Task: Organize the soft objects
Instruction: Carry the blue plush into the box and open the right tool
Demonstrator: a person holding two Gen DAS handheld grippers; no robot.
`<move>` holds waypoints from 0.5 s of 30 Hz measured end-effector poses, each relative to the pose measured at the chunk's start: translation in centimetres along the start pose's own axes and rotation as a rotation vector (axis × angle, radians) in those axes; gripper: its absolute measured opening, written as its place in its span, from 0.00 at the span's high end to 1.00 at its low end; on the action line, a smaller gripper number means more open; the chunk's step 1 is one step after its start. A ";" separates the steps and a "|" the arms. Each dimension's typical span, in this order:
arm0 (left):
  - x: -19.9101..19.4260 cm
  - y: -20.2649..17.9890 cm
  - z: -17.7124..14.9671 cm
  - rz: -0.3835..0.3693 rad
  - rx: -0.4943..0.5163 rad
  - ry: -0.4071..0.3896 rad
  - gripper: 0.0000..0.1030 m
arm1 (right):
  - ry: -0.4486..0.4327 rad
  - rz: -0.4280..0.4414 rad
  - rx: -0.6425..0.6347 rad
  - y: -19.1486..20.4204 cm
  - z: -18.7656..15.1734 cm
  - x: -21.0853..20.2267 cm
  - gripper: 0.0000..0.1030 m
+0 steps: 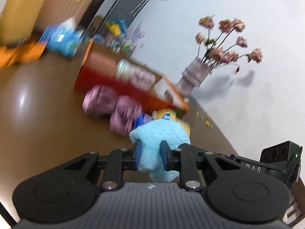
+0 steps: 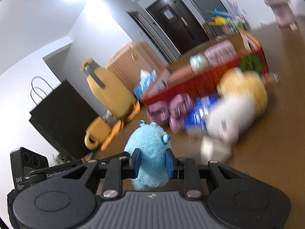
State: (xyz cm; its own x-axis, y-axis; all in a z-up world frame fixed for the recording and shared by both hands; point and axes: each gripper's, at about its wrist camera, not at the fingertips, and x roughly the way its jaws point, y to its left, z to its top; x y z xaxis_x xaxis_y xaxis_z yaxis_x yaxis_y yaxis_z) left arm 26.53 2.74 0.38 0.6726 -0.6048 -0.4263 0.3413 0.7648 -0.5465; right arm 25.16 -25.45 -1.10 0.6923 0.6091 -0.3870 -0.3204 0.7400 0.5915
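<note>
Closest to the left wrist camera, the left tool (image 1: pixel 150 155) is clamped on a pale blue plush toy (image 1: pixel 162 133), its blue pads (image 1: pixel 137 153) pressed into the fur on both sides, with the toy's lower end hanging down behind the fingers. Seen from the right wrist camera, the right tool (image 2: pixel 153 164) likewise grips a fluffy light blue plush (image 2: pixel 148 152) with a small striped horn at its side, squeezed between its blue pads (image 2: pixel 136 163); whether both tools hold the same toy I cannot tell. Beyond them, on the brown floor (image 1: pixel 47 126), a red box (image 2: pixel 205 80) holds blurred pink packs, and two purple rolled items (image 1: pixel 112 107) lie just beside its near wall. A yellow and white plush (image 2: pixel 240 99) lies near the box's right end. A vase of dried pink flowers (image 1: pixel 194 76) stands against the white wall. A black paper bag (image 2: pixel 63 112) stands at the left, near a yellow suitcase (image 2: pixel 108 89).
</note>
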 end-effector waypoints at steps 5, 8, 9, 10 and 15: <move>5.7 0.6 9.3 0.016 0.060 -0.012 0.79 | -0.043 -0.009 -0.043 -0.5 9.9 5.0 0.75; 10.1 2.1 13.7 0.091 0.072 0.018 0.79 | -0.006 -0.017 -0.002 -2.3 14.8 10.0 0.77; 11.3 2.8 14.7 0.119 0.083 0.026 0.80 | 0.024 -0.020 0.018 -3.0 16.2 12.0 0.77; 12.6 3.4 15.5 0.144 0.095 0.038 0.80 | 0.055 -0.025 0.050 -4.0 17.5 14.2 0.77; 17.4 6.7 16.8 0.281 0.109 0.142 0.82 | 0.207 -0.079 0.155 -7.6 18.9 22.4 0.77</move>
State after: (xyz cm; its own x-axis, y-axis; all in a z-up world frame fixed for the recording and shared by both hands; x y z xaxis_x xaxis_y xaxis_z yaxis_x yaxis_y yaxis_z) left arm 51.55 1.06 1.37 0.6545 -0.3861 -0.6500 0.2286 0.9206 -0.3166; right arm 55.33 -22.83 -0.87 0.5589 0.6086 -0.5632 -0.1571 0.7446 0.6487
